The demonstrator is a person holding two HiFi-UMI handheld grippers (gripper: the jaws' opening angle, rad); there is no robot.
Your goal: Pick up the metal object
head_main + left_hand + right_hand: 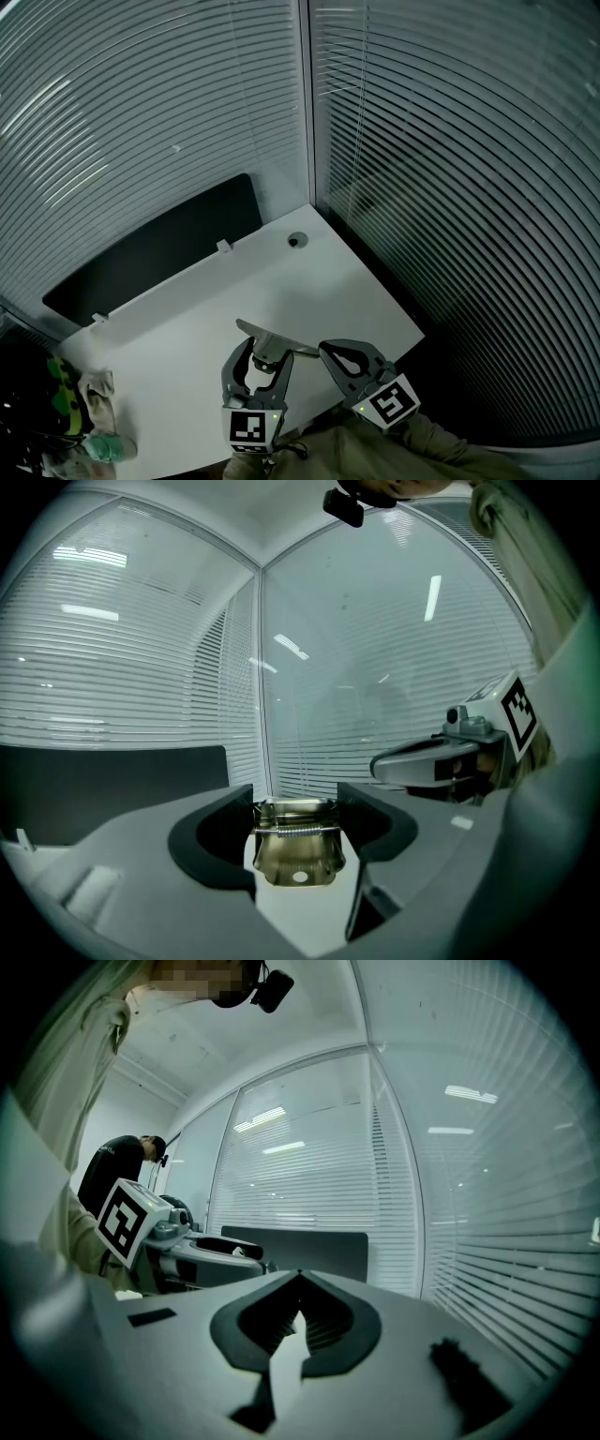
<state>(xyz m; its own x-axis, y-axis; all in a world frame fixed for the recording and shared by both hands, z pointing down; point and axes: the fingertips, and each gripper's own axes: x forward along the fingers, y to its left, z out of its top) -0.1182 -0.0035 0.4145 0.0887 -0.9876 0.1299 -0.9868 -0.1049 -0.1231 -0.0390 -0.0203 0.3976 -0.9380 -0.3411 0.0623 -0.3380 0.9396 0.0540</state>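
Pinching the metal object [298, 853] by its sides, my left claw [267, 354] hovers near the bench's [281, 272] front edge. My right claw [326, 351] is pressed together just beside it, near the right edge.

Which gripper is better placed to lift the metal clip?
Left. The left gripper has the metal spring clip between its jaws, touching both sides; the right gripper is shut, empty, beside it.

An office, this was: white desk [309, 291] with cable hole [297, 240], dark divider screen [159, 248] far side, slatted blinds [450, 141] beyond.
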